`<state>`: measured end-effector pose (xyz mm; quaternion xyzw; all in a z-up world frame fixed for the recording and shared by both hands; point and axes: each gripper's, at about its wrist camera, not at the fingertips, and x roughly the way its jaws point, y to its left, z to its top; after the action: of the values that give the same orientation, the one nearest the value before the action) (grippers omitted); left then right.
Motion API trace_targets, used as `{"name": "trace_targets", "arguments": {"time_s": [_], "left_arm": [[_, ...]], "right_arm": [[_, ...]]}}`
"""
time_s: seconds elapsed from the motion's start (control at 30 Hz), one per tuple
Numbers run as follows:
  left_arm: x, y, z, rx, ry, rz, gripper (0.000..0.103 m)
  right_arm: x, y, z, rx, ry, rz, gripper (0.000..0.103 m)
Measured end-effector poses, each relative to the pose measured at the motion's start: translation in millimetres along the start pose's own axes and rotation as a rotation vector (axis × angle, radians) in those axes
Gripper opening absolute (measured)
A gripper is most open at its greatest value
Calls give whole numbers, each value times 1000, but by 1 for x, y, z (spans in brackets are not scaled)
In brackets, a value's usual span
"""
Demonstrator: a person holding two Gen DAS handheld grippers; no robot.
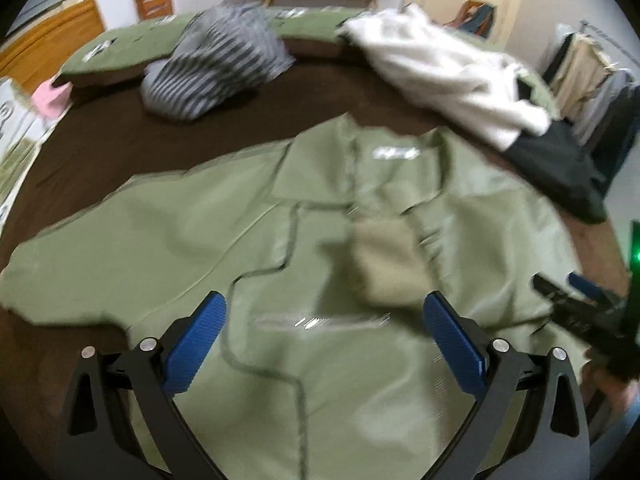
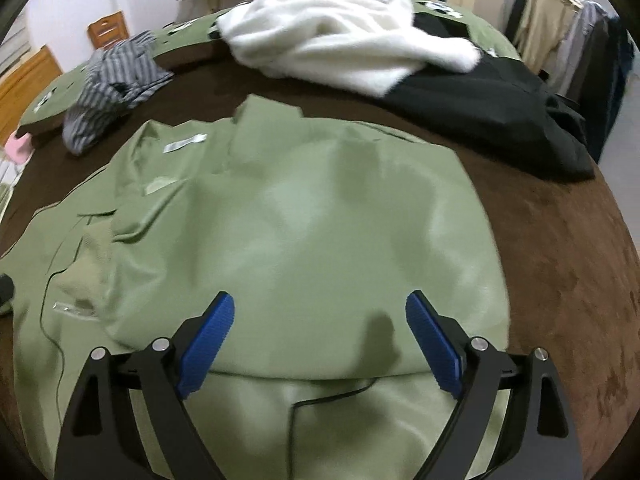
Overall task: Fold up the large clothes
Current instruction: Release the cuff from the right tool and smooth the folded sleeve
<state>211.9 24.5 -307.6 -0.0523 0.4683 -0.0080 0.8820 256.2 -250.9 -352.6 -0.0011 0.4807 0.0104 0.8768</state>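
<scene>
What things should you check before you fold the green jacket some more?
1. Left gripper open and empty: ok.
2. Right gripper open and empty: ok.
3. Green jacket lying on the brown bed cover: ok.
4. Jacket smooth, no wrinkles: not ok, creases near the collar.
5. White garment and striped garment clear of the jacket: ok.
6. Far sleeve lying flat: cannot tell, picture blurred.

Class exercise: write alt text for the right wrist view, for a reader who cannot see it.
An open right gripper with blue ribbed pads hangs over a light green jacket spread on a dark brown bed cover, nothing between its jaws. Behind lie a fluffy white garment, a black garment and a crumpled grey striped shirt.
</scene>
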Motion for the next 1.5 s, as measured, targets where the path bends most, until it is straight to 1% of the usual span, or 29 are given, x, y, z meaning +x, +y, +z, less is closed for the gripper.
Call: {"name": "trace_targets", "arguments": {"time_s": [0.07, 0.13, 0.23, 0.3, 0.4, 0.47, 0.53, 0.6, 0.67, 0.7, 0.73, 0.8, 0.9, 1.03, 1.17, 1.4, 1.5], "left_arm": [[4, -14, 4, 28, -8, -35, 97], [14, -28, 8, 58, -1, -53, 97], [35, -44, 8, 95, 6, -12, 97], [51, -48, 6, 101, 35, 14, 97], [77, -43, -2, 99, 91, 51, 97], [91, -35, -9, 98, 117, 89, 98], [97, -25, -11, 64, 129, 113, 98], [101, -8, -12, -7, 145, 116, 98], [104, 4, -14, -57, 157, 94, 98], [105, 7, -15, -67, 158, 83, 98], [106, 6, -16, -53, 154, 83, 98], [107, 5, -16, -29, 150, 89, 98], [107, 6, -17, -37, 153, 76, 98], [105, 5, -12, -35, 155, 85, 98], [94, 6, -6, -42, 142, 89, 97], [55, 28, 10, -63, 99, 81, 97], [32, 49, 15, -92, 72, 79, 97]], "right_arm": [[1, -9, 0, 9, -6, -16, 87], [4, -16, 0, 19, 0, -28, 87], [10, -26, 0, 33, 11, -33, 87], [13, -29, 0, 30, 9, -36, 87], [16, -28, -1, 20, 9, -34, 87], [17, -29, -2, 14, 7, -29, 87], [19, -29, -2, 13, 7, -28, 87], [23, -32, -3, 22, 12, -23, 87], [27, -34, -4, 30, 24, -19, 87], [31, -34, -5, 30, 32, -17, 87], [33, -34, -6, 27, 37, -19, 87], [37, -33, -7, 20, 46, -25, 87], [37, -32, -7, 34, 45, -25, 88], [36, -31, -5, 48, 44, -30, 88], [27, -29, 2, 63, 29, -5, 88], [-9, -8, 20, 36, -10, 38, 88], [-23, 4, 25, 25, -27, 59, 88]]}}
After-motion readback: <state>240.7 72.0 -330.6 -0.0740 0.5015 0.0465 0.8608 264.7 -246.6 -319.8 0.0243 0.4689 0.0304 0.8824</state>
